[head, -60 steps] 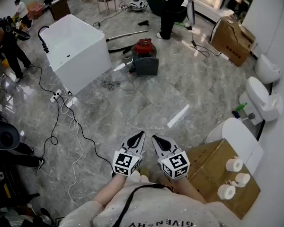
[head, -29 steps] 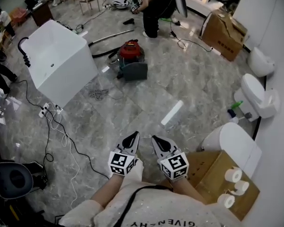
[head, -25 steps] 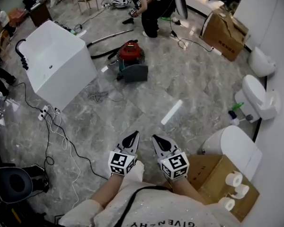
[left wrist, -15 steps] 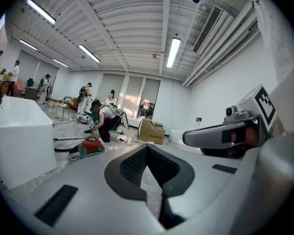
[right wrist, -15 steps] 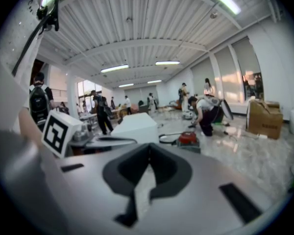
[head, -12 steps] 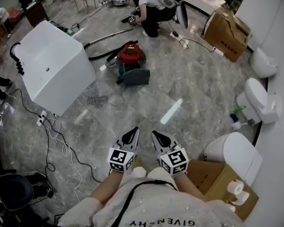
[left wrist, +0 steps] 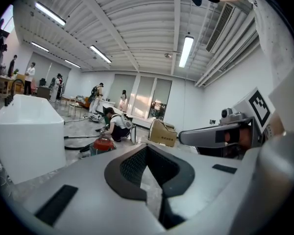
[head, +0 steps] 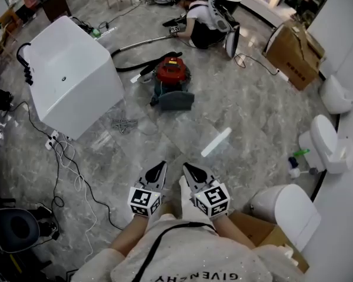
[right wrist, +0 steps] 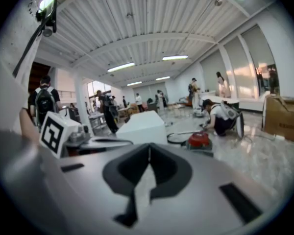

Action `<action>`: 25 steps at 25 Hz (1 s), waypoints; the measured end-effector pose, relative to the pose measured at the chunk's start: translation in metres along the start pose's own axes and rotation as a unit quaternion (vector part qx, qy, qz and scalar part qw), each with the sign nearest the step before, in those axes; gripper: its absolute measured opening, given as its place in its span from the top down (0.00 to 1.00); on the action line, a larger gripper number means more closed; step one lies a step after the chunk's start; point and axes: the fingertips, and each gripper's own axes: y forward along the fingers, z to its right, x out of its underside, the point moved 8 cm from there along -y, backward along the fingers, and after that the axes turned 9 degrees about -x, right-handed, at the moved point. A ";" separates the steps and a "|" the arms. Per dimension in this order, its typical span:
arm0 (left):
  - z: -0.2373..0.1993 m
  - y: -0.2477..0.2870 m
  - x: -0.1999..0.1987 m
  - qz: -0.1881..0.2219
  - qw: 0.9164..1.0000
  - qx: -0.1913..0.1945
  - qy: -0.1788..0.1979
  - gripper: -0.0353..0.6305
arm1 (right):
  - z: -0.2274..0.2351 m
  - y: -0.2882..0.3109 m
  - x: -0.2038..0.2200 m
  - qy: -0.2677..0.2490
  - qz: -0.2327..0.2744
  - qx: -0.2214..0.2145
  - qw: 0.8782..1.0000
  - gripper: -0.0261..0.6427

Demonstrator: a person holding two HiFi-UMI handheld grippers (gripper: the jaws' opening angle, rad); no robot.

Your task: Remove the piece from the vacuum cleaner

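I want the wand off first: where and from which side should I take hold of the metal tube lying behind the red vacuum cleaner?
Likely mid-length on the metal tube, from above, gripping across its thin width: it lies flat on the floor, long sides free, beyond the vacuum cleaner.

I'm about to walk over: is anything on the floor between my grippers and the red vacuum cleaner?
Nothing visible. Bare floor runs from the left gripper and right gripper to the red vacuum cleaner; a cable tangle lies off to the left.
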 end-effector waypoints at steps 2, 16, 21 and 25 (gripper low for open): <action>-0.008 0.015 -0.005 0.002 1.000 -0.020 -0.006 0.92 | 0.017 0.013 -0.005 -0.004 -0.007 -0.020 1.000 0.94; 0.001 0.152 -0.039 -0.018 1.000 -0.013 0.009 0.92 | 0.151 0.046 -0.039 0.017 -0.013 -0.036 0.999 0.94; 0.002 0.191 -0.049 -0.027 1.000 -0.008 0.011 0.92 | 0.193 0.047 -0.040 0.042 -0.017 -0.025 0.999 0.94; 0.000 0.214 -0.050 -0.036 0.999 -0.016 0.011 0.92 | 0.220 0.049 -0.047 0.044 -0.015 -0.027 0.999 0.94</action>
